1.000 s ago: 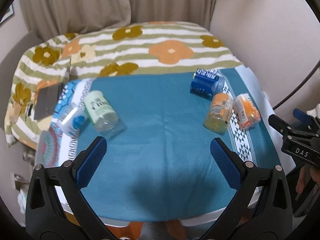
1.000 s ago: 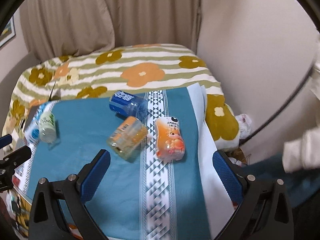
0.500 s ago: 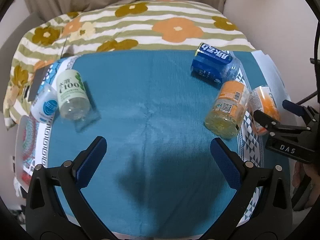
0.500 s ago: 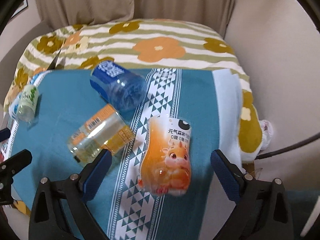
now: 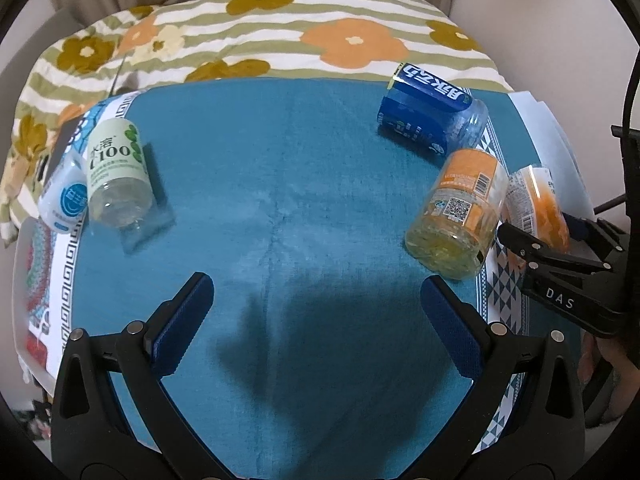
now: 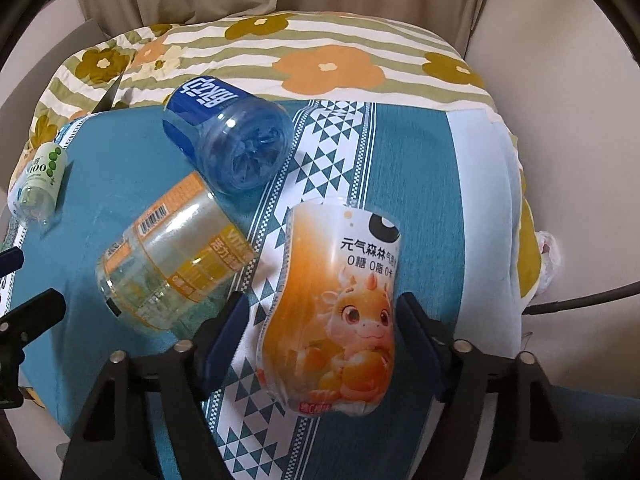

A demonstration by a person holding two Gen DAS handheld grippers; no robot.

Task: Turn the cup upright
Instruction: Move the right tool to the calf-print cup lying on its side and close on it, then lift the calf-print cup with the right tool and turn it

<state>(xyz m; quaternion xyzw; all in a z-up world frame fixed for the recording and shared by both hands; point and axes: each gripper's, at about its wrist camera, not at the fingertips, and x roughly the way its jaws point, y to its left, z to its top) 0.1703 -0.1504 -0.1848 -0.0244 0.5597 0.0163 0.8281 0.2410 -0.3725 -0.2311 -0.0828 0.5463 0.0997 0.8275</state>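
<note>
In the left wrist view, we hold our left gripper (image 5: 316, 312) wide open above a bare stretch of the teal cloth (image 5: 280, 160), with nothing between its blue pads; it seems parked there to stay clear while the other hand works. A green-labelled cup (image 5: 118, 172) and a pale blue cup (image 5: 66, 196) lie on their sides to the far left, touching. A dark blue cup (image 5: 432, 120) and a yellow-orange cup (image 5: 456, 216) lie tipped over on the right. Beyond them our right gripper (image 5: 556, 256) reaches over the orange dragon cup (image 5: 536, 204). In the right wrist view, the orange dragon cup (image 6: 336, 312) lies on its side on the patterned white band (image 6: 320, 160), running lengthwise straight between the pads of our right gripper (image 6: 320, 336). The jaws are open, one pad at each side of the cup's body, apparently not yet pressing it. We judge this straddle lines up a squeeze across the cup's waist so it can be tipped upright.
</note>
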